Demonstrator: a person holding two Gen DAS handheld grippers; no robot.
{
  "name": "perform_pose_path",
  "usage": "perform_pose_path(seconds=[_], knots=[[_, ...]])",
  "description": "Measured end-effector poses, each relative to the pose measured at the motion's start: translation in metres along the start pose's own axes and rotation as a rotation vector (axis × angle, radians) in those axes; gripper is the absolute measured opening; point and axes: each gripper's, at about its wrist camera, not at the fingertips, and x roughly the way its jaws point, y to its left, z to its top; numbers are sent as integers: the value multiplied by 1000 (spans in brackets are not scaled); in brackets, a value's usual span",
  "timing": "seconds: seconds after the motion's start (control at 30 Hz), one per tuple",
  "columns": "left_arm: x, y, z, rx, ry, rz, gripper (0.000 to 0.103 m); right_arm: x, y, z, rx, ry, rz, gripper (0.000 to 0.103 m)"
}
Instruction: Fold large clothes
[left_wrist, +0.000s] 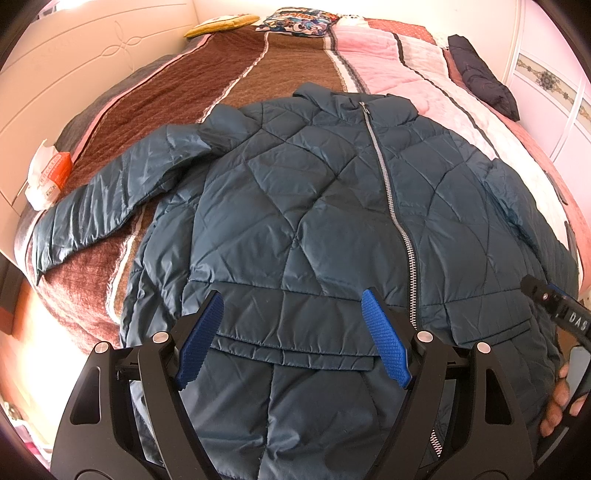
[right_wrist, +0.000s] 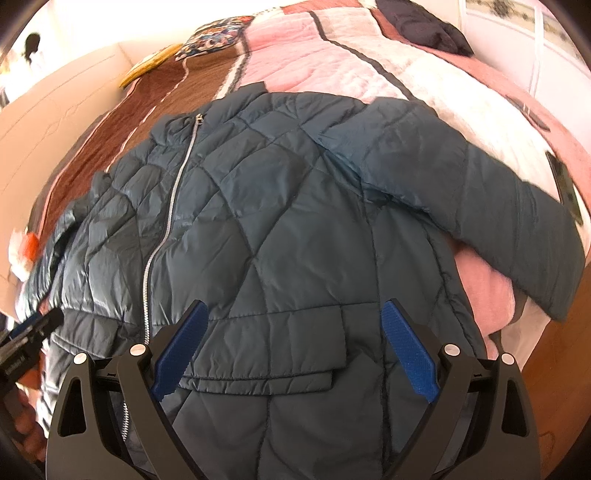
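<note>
A dark teal quilted puffer jacket (left_wrist: 317, 206) lies flat and zipped on the bed, front up, collar far from me; it also shows in the right wrist view (right_wrist: 280, 229). Its left sleeve (left_wrist: 99, 199) stretches out to the left, its right sleeve (right_wrist: 476, 199) to the right. My left gripper (left_wrist: 293, 299) is open and empty, hovering over the left pocket flap near the hem. My right gripper (right_wrist: 295, 310) is open and empty over the right pocket flap (right_wrist: 266, 350). The other gripper shows at each view's edge (left_wrist: 554, 306).
The bed carries a brown, pink and white blanket (left_wrist: 295, 59). A folded dark garment (left_wrist: 480, 74) lies at the far right, pillows (left_wrist: 295, 20) at the head, a white-orange packet (left_wrist: 48, 173) at the left edge. A phone (right_wrist: 565, 188) lies by the right sleeve.
</note>
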Motion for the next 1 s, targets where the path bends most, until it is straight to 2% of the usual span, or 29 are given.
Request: perform_pose_path(seconds=[0.2, 0.57, 0.83, 1.0], knots=[[4, -1, -1, 10, 9, -11, 77, -9, -35, 5, 118, -6, -18, 92], [5, -5, 13, 47, -1, -33, 77, -26, -138, 3, 395, -17, -104, 92], [4, -2, 24, 36, -22, -36, 77, -20, -204, -1, 605, 4, -68, 85], [12, -1, 22, 31, 2, -36, 77, -9, -224, -6, 676, 22, -55, 85]])
